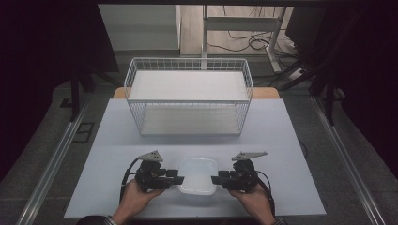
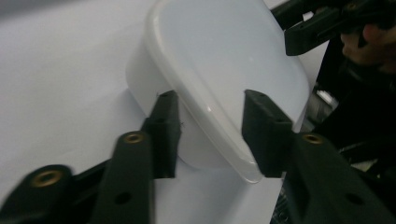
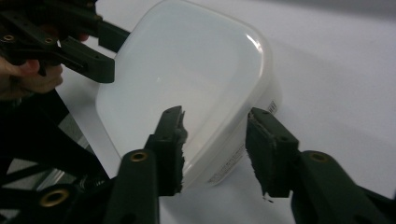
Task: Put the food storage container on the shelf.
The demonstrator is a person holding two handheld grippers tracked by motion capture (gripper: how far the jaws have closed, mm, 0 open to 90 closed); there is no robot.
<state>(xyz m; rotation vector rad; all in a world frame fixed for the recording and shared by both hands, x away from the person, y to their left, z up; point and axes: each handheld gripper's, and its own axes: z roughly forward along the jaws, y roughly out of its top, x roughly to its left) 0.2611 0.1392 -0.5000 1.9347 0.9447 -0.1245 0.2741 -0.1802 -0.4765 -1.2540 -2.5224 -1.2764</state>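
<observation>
Two matte black plastic grippers, left point(image 1: 179, 180) and right point(image 1: 215, 179), each topped by a grey three-cornered plate, trail black cables, brass-ringed holes studding their blocky jaws, striped cuffs at the wrists.

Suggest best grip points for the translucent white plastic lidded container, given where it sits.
Probably the two short ends of the translucent white plastic container, one gripper from each side. Its flat lid overhangs as a thin rim, and its walls are too wide for one jaw span. The left gripper and right gripper already straddle that rim at opposite ends.
</observation>
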